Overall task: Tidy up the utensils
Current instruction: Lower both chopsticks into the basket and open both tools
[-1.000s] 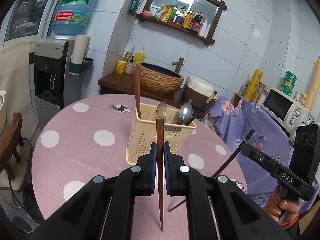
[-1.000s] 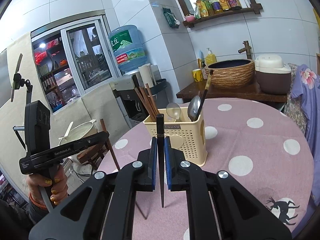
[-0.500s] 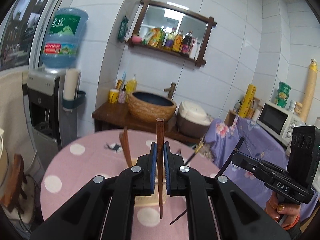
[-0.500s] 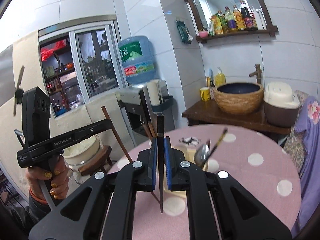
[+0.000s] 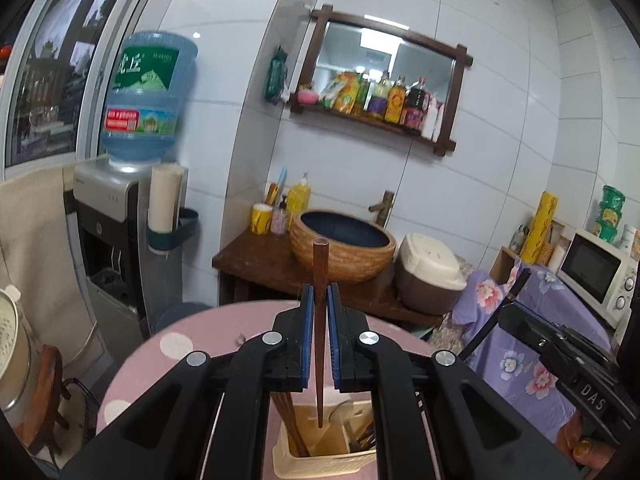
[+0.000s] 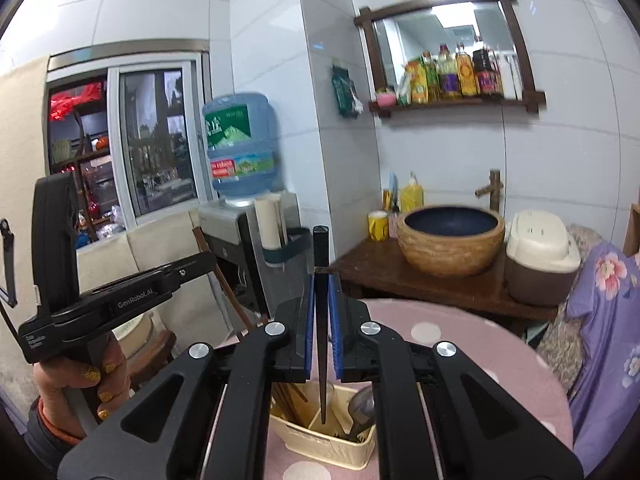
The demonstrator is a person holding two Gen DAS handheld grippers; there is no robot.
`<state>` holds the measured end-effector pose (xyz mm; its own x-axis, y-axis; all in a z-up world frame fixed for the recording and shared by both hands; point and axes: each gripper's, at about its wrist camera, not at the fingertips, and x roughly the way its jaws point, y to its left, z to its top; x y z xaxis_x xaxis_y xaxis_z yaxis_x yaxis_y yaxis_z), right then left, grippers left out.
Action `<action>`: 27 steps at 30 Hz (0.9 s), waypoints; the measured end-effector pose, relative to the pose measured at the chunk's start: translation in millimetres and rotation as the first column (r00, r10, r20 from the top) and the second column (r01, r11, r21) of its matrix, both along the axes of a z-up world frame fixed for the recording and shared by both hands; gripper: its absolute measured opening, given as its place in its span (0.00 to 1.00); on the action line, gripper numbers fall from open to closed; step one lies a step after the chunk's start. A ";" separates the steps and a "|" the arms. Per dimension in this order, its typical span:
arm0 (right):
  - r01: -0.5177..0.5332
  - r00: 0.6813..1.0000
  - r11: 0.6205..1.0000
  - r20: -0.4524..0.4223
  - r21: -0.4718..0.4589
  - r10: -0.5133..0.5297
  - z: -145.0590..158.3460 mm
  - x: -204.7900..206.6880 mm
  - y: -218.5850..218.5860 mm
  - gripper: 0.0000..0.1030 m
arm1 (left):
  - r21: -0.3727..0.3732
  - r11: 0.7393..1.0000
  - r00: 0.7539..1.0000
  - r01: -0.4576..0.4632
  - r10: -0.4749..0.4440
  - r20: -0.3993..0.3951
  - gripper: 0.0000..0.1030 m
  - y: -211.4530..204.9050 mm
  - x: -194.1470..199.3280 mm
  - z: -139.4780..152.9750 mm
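Observation:
My left gripper (image 5: 320,292) is shut on a brown wooden chopstick (image 5: 320,256) that stands upright, its thin tip hanging just above the cream utensil basket (image 5: 320,466). That basket holds brown chopsticks on its left and spoons (image 5: 340,410) on its right. My right gripper (image 6: 321,280) is shut on a black chopstick (image 6: 321,244), also upright, with its tip over the basket (image 6: 320,446). Each gripper shows in the other's view: the right gripper (image 5: 516,316) at the right edge, the left gripper (image 6: 204,260) at the left, each in a person's hand.
The basket stands on a round pink table with white dots (image 5: 200,344). Behind it are a wooden washstand with a woven basin (image 5: 344,246), a rice cooker (image 5: 428,272), a water dispenser (image 5: 108,216) and a microwave (image 5: 596,268). A wooden chair (image 5: 48,392) stands at the left.
Both grippers have risen and come in over the basket, which has slid from mid-frame to the bottom under the fingers. Each stays shut on its chopstick.

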<state>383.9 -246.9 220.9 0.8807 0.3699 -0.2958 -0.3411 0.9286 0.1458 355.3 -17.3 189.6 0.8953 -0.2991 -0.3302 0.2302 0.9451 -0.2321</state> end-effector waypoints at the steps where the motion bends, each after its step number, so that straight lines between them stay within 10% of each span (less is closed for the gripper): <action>1: 0.001 1.000 1.000 -0.019 -0.005 -0.001 -10.3 3.9 1.2 0.08 | 0.001 1.000 1.000 0.004 -0.003 -0.016 0.08 -0.6 1.9 -8.0; 18: 0.033 0.996 0.995 -0.073 -0.095 -0.040 -79.8 11.8 16.7 0.15 | 0.092 0.995 0.991 0.031 -0.019 -0.130 0.10 -24.8 8.4 -88.3; 22: 0.063 0.998 0.994 -0.007 -0.087 -0.064 -78.2 -6.7 7.6 0.53 | 0.097 0.995 0.999 0.004 0.000 -0.045 0.72 -19.2 -14.9 -83.3; 27: 0.154 0.986 0.981 0.080 -0.121 -0.145 -78.7 -44.0 -5.2 0.71 | 0.095 0.995 0.995 -0.033 0.023 0.101 0.93 -4.3 -64.9 -72.2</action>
